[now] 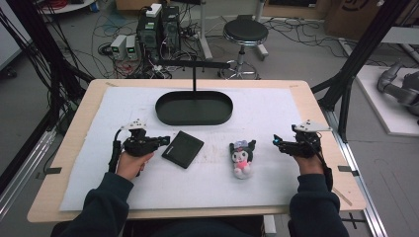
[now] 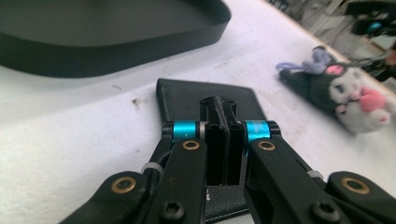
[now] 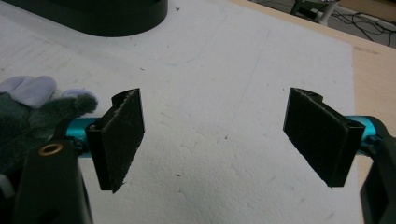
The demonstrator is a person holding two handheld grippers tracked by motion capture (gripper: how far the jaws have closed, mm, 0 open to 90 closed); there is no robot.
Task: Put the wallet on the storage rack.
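Two claws poised: left claw (image 1: 165, 140) pinched closed beside the flat black leather wallet (image 1: 183, 149), right claw (image 1: 277, 143) spread wide, probably lining up on the black-and-white plush doll (image 1: 242, 157).

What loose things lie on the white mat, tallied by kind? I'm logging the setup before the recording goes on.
Black oval tray: 1
Black wallet: 1
Plush toy: 1
Total: 3
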